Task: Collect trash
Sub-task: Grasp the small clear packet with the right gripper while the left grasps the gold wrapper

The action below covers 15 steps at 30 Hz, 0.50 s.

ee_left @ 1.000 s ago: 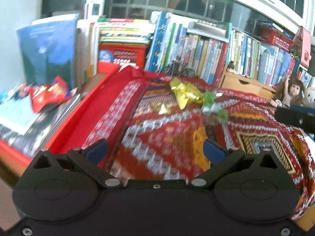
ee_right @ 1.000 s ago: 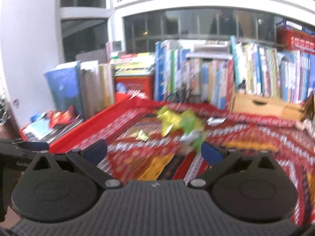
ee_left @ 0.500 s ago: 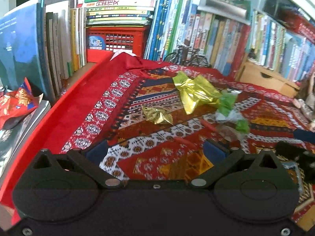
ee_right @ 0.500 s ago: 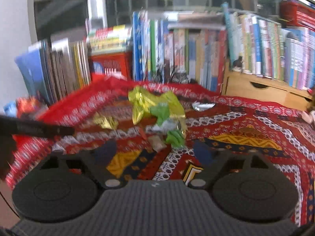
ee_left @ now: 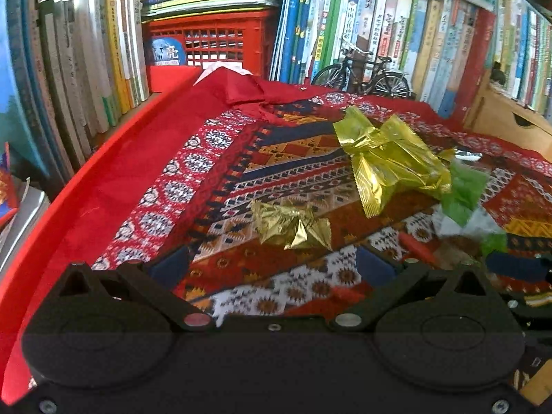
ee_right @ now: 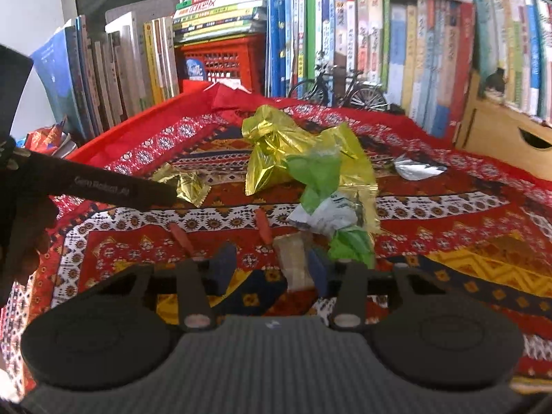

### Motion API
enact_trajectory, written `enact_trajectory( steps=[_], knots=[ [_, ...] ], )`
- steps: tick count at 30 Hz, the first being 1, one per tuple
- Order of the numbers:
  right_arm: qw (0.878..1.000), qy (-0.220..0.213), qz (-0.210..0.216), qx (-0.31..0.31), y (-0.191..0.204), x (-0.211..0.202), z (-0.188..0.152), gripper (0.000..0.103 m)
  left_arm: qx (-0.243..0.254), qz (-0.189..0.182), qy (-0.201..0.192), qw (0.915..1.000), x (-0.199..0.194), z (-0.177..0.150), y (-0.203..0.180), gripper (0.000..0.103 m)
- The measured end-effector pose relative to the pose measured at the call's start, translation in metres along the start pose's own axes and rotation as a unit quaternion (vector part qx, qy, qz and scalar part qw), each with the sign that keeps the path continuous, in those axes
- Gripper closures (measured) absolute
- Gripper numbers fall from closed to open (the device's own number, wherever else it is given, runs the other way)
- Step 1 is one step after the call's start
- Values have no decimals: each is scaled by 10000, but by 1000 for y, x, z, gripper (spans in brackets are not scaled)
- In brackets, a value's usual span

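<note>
Gold foil is seen just ahead of the left tongs [ee_left: 272, 262]. It is a small crumpled wrapper [ee_left: 291, 222], lying on a red patterned cloth [ee_left: 214, 179]. The left tongs are held wide open, with their blue pads far apart and nothing between them. Farther ahead and a bit to the right, a big gold wrapper [ee_left: 390, 162] is seen, and a green wrapper [ee_left: 464, 189] is touching its right side.

The right tongs [ee_right: 272, 265] are held partly open over the same cloth. A pale clear wrapper [ee_right: 293, 258] is seen between the pads, close to the right pad. It cannot be told if it is being touched. Just ahead of these tongs, the green wrapper [ee_right: 317, 176] and a white scrap [ee_right: 326, 212] are piled on the big gold wrapper [ee_right: 276, 145]. Two thin red strips [ee_right: 181, 236] are lying on the cloth just ahead of the left pad. A silver scrap [ee_right: 417, 170] is seen far ahead to the right. To the left, one black finger [ee_right: 114, 189] of the left tongs is seen reaching in, with its tip beside the small gold wrapper [ee_right: 188, 183].

Behind the cloth, a row of books [ee_left: 379, 27], a red crate [ee_left: 214, 41] and a toy bike [ee_left: 362, 76] are seen.
</note>
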State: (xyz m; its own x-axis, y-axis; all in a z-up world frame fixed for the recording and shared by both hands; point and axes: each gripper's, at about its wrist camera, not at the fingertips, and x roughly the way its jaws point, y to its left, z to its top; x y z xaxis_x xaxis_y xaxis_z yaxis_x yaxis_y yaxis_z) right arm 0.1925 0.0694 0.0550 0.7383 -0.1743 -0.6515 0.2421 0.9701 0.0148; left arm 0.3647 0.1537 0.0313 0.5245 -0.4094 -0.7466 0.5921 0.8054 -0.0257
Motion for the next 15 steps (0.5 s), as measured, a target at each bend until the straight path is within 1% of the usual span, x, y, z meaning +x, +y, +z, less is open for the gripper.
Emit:
enact_trajectory(
  steps=[4, 7, 8, 10, 12, 13, 15],
  knots=[
    [10000, 49, -26, -64, -8, 13, 0, 48, 89, 83, 6, 9999, 13, 7, -7, 0],
    [9999, 99, -42, 3, -17, 18, 0, 49, 193, 49, -17, 9998, 20, 11, -11, 0],
    [9999, 110, -64, 20, -19, 20, 0, 51, 247, 24, -14, 9997, 23, 12, -13, 0],
    [9998, 147, -97, 23, -22, 22, 0, 61, 340, 55, 2, 9994, 28, 13, -15, 0],
    [9997, 217, -73, -6, -24, 26, -1, 66, 358, 95, 37, 9993, 32, 13, -16, 0],
    [9997, 230, -41, -28, -24, 27, -1, 69, 354, 81, 43, 9993, 34, 13, -15, 0],
    [9998, 203, 30, -70, -24, 29, -1, 69, 368, 42, 34, 9993, 37, 13, -14, 0]
  ],
)
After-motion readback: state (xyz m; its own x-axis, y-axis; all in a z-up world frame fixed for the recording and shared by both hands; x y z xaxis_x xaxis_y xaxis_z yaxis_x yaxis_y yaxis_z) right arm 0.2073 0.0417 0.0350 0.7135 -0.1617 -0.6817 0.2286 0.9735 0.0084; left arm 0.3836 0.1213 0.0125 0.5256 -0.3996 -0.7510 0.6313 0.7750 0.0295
